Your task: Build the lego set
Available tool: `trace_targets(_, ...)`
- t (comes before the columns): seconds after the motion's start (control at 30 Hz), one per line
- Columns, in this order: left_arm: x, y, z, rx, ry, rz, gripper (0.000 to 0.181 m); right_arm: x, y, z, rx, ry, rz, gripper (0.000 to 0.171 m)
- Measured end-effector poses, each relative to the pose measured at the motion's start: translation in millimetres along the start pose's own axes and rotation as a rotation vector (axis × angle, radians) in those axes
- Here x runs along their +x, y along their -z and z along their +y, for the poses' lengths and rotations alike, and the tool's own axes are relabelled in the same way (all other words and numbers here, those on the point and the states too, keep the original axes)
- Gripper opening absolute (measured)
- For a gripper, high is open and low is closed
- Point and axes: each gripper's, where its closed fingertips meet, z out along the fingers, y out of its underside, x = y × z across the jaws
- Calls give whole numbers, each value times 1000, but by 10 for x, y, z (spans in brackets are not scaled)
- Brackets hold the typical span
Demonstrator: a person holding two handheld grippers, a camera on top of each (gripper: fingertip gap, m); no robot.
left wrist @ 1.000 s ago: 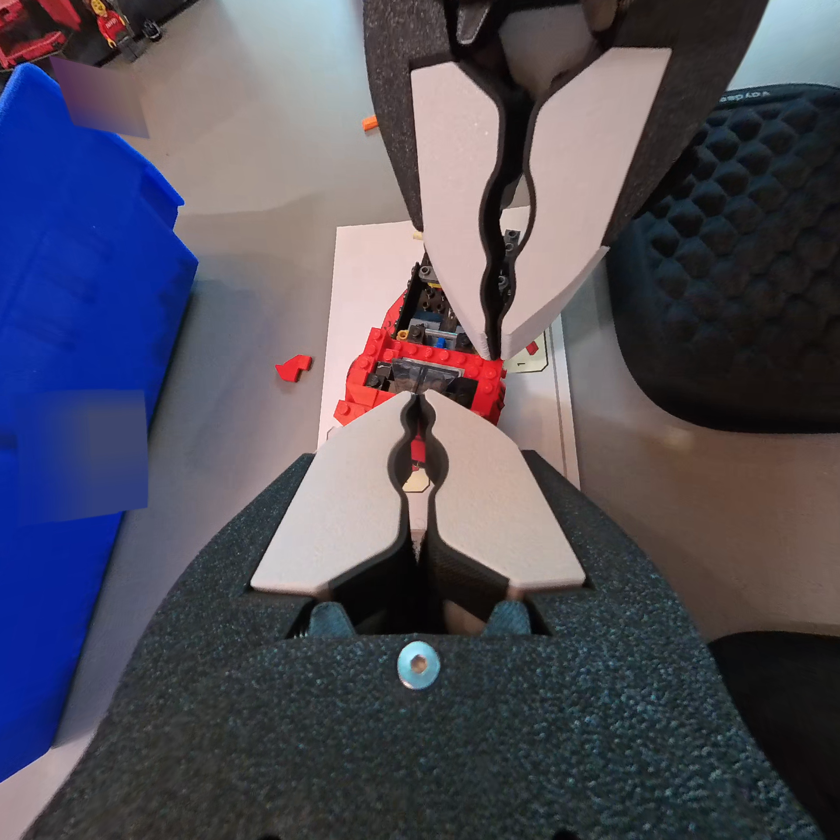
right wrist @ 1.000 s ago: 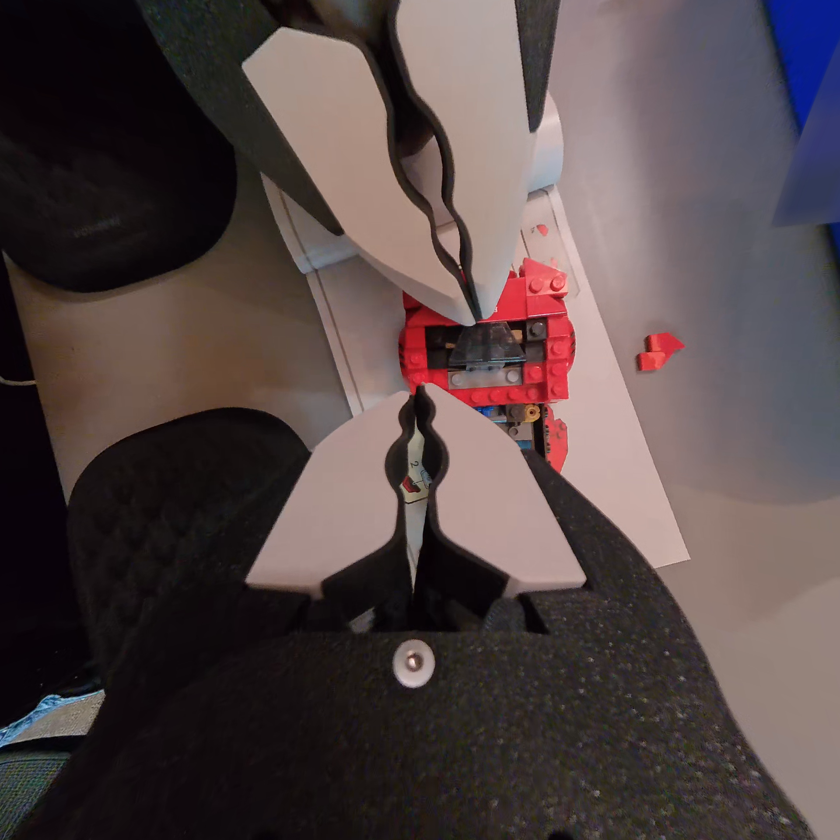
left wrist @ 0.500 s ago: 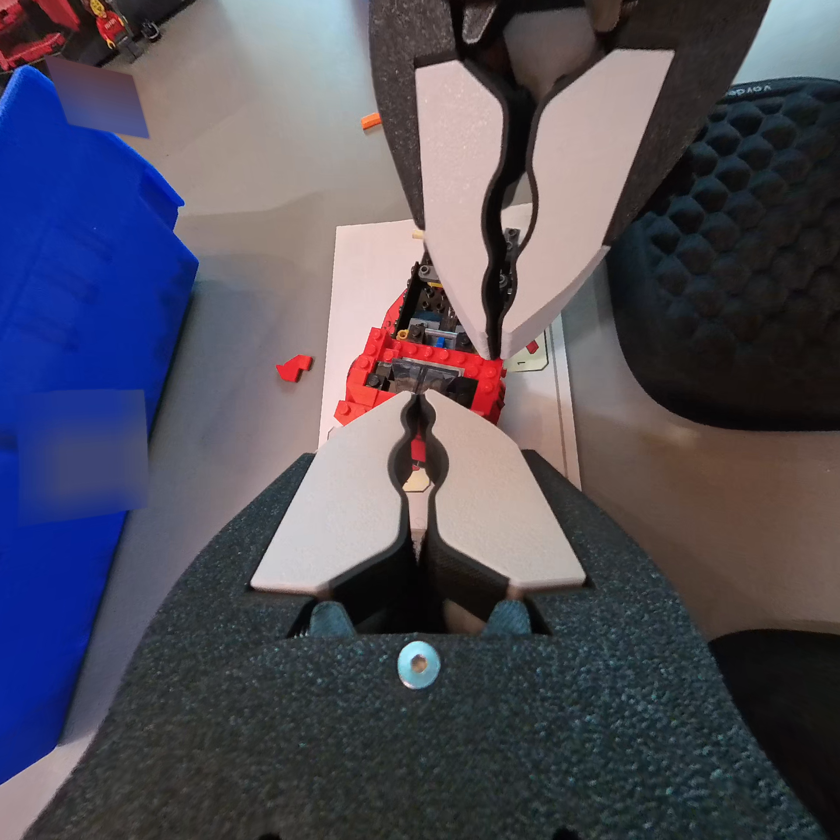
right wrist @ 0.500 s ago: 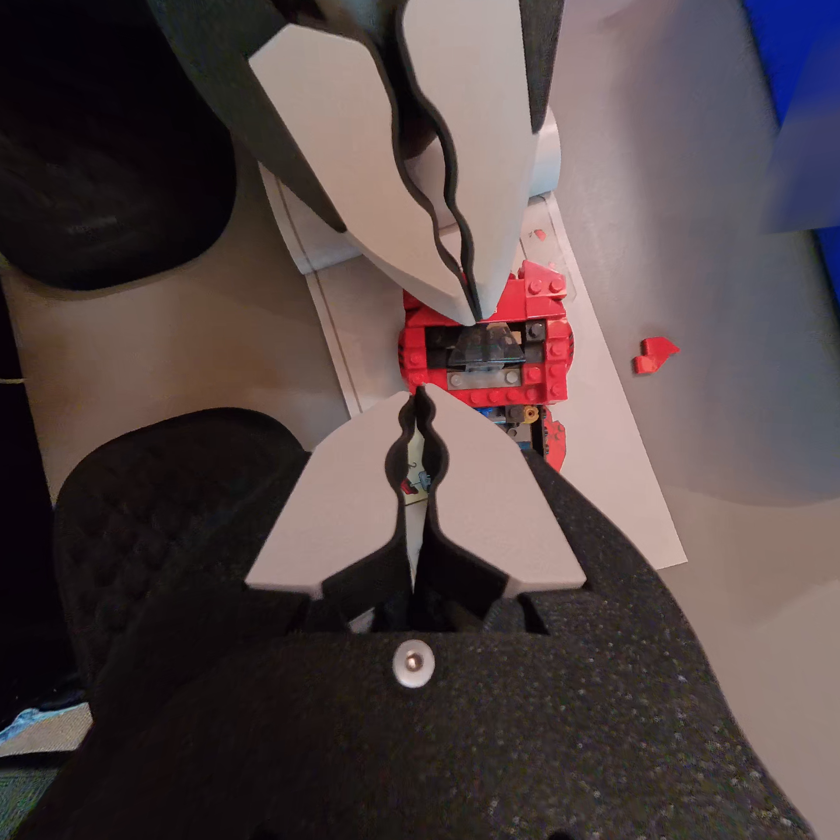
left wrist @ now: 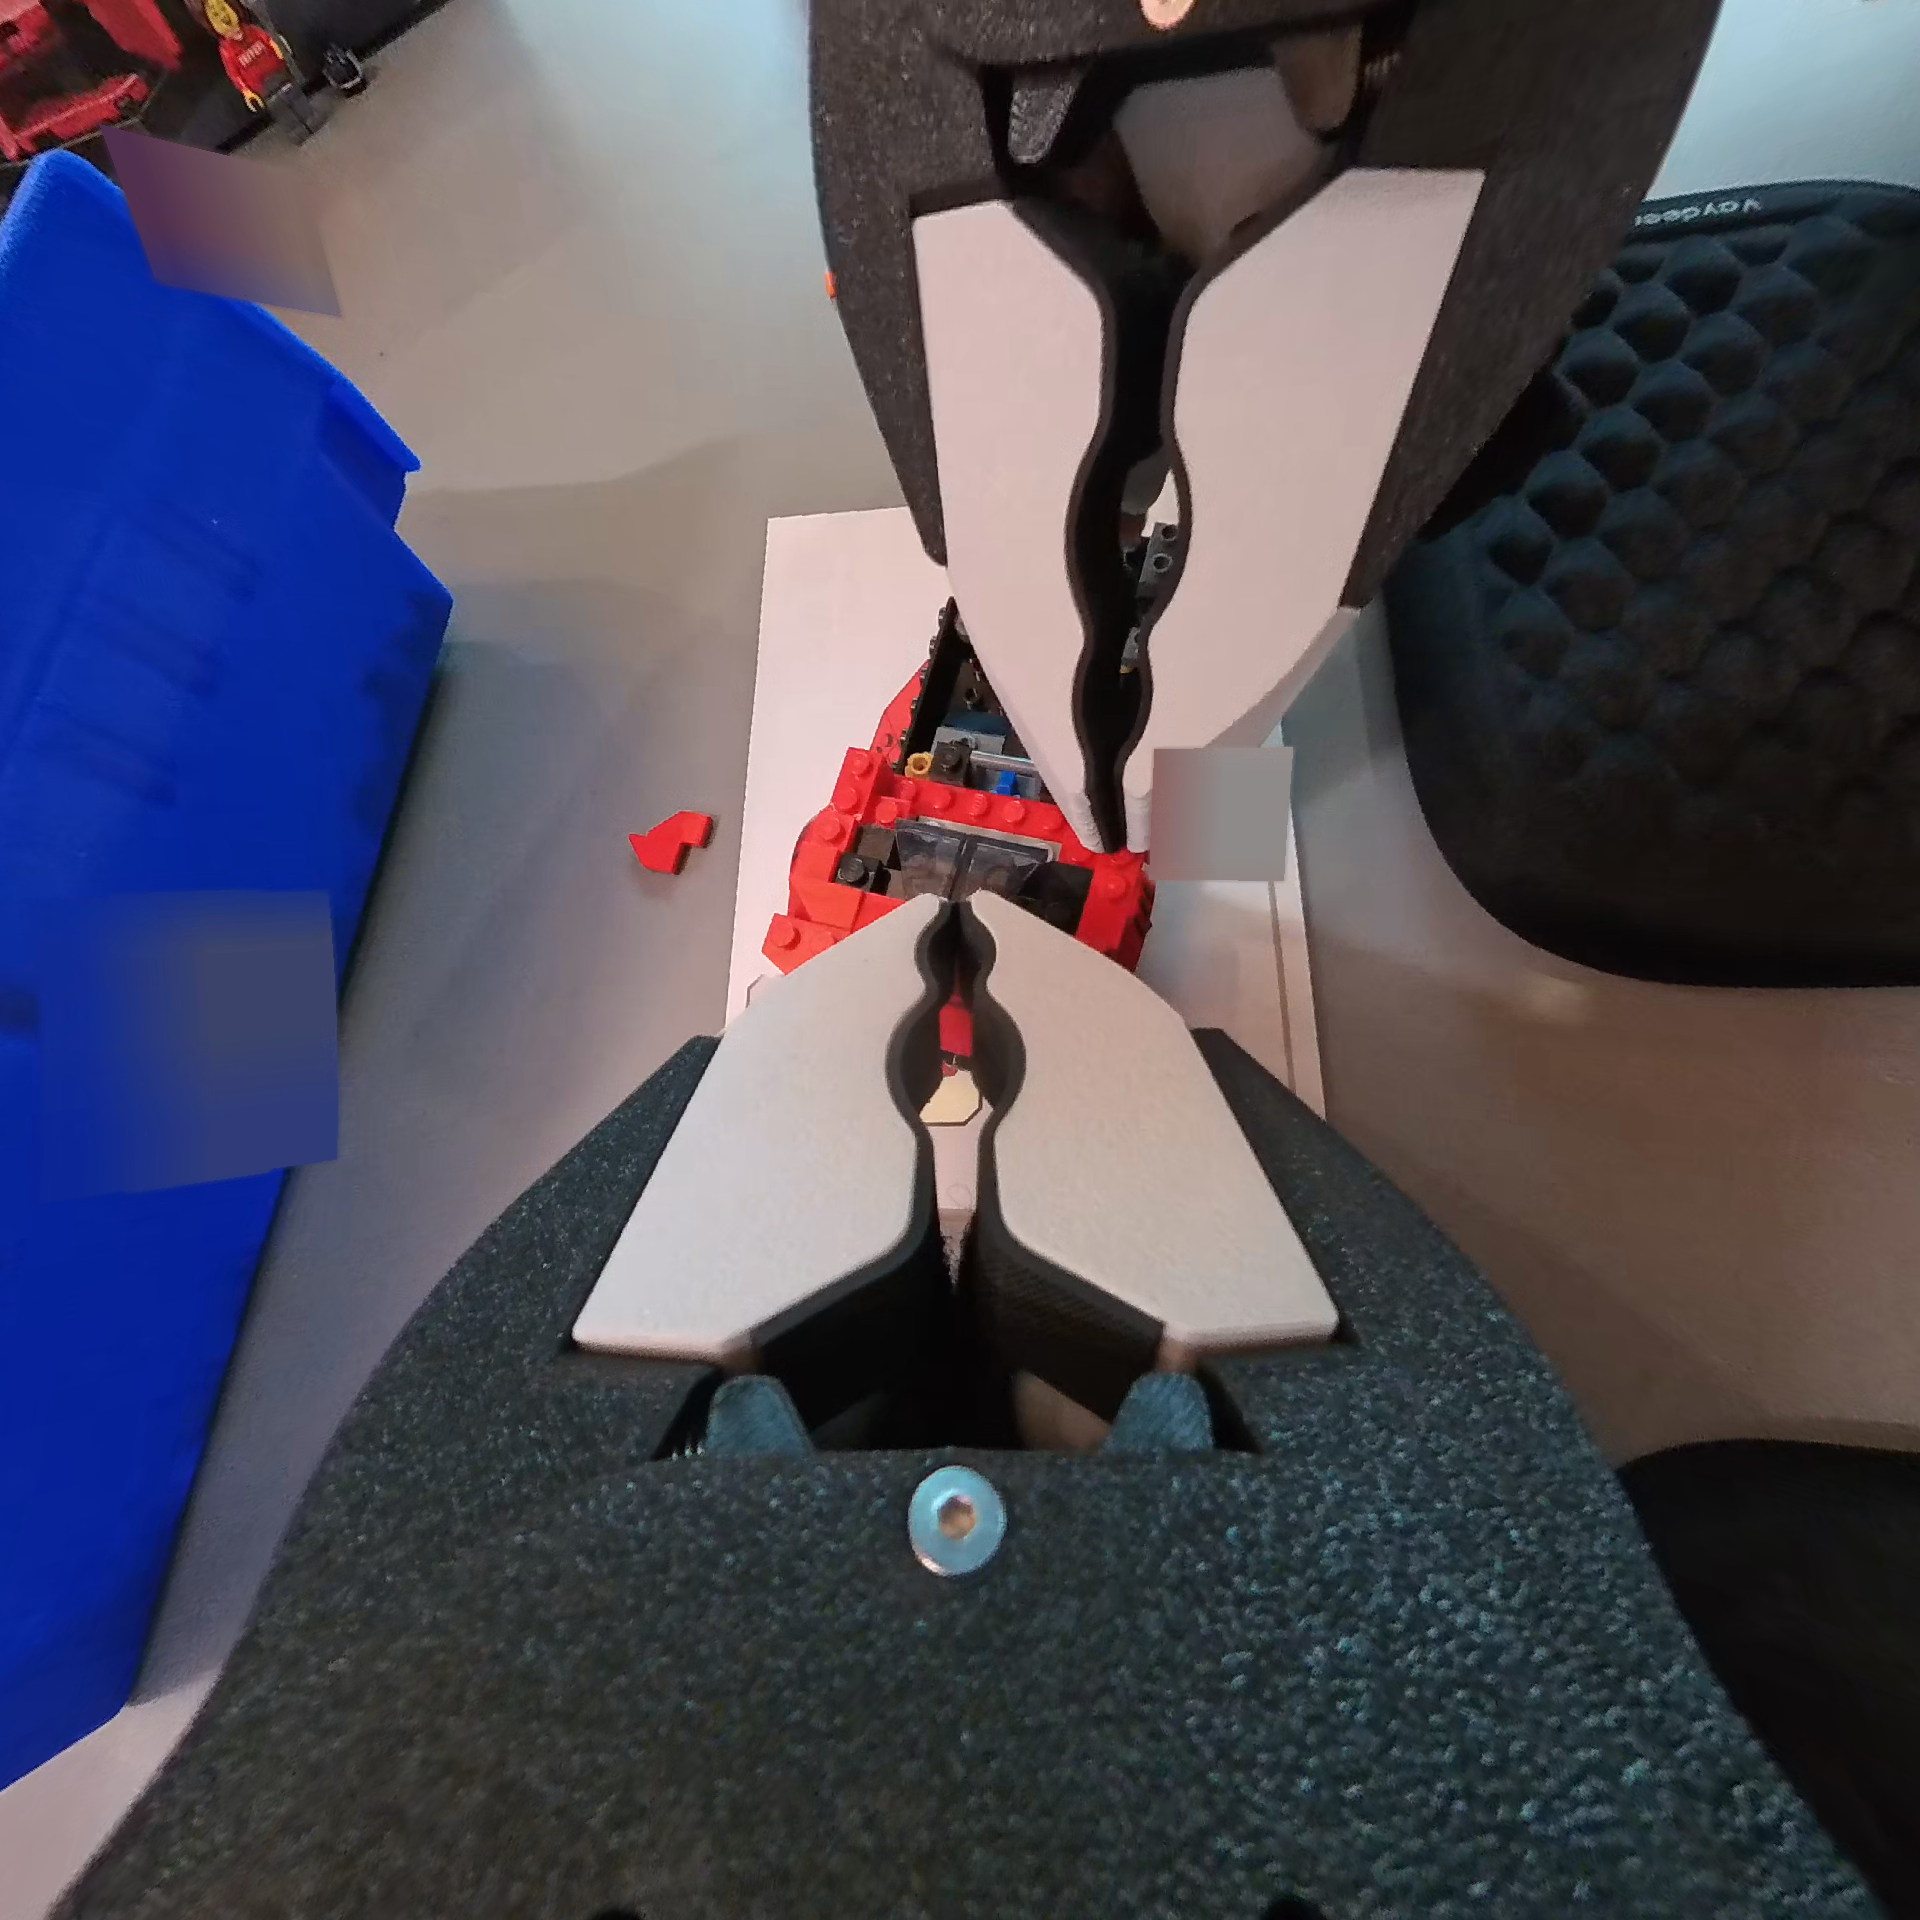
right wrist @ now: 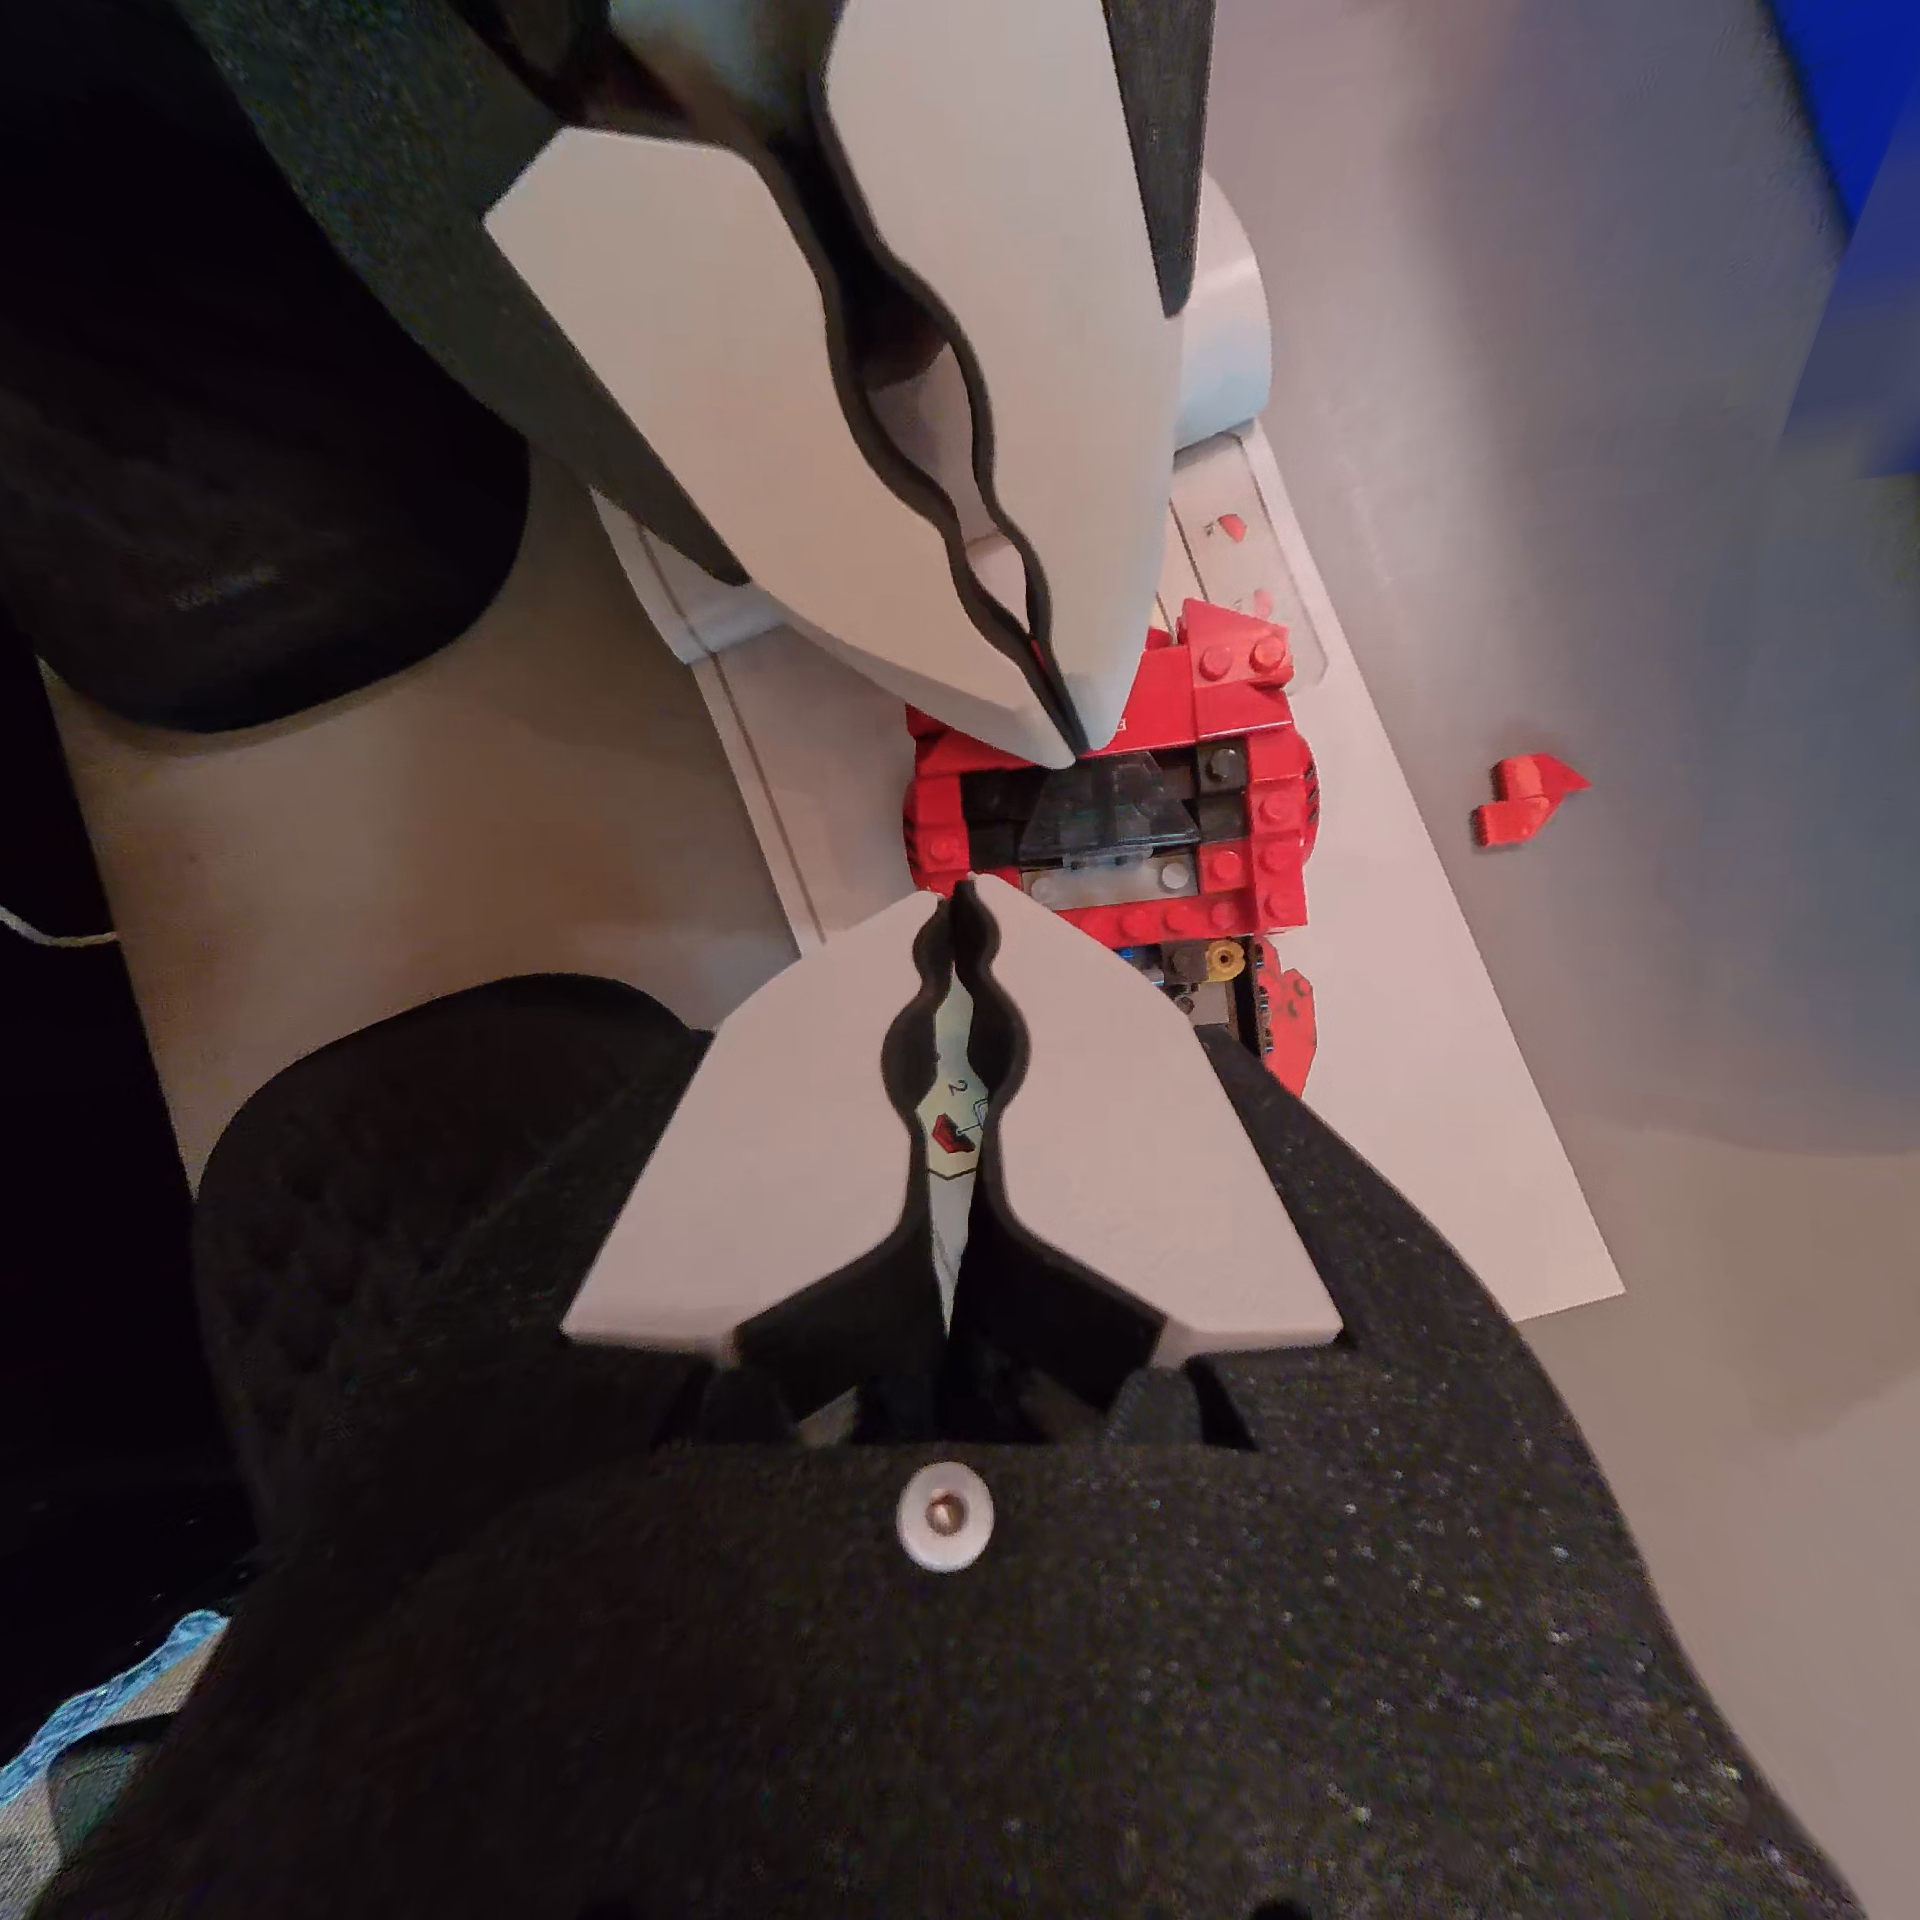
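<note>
Grey tabletop (left wrist: 582, 416), blue bin (left wrist: 156, 675), black cushion (left wrist: 1714, 582)

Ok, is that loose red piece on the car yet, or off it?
Off. The loose red piece lies alone on the grey table, beside the white instruction sheet, apart from the red Lego car.

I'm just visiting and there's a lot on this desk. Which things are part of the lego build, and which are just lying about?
Part of the build:
- red lego car
- loose red piece
- instruction sheet under the car
- left gripper and right gripper, both shut at the car

Just lying about:
- blue bin
- black cushion
</note>
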Motion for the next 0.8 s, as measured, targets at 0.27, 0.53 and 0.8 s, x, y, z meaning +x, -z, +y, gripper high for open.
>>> trace_targets(0.27, -3, 0, 1, 3, 0, -4, 0, 342, 216, -163, 169, -41, 44, 0)
trace_targets(0.53, -1, 3, 1, 2, 4, 0, 0, 586, 126, -110, 173, -92, 61, 0)
trace_targets(0.8, 3, 6, 1, 7, 8, 2, 0, 549, 39, -79, 141, -115, 36, 0)
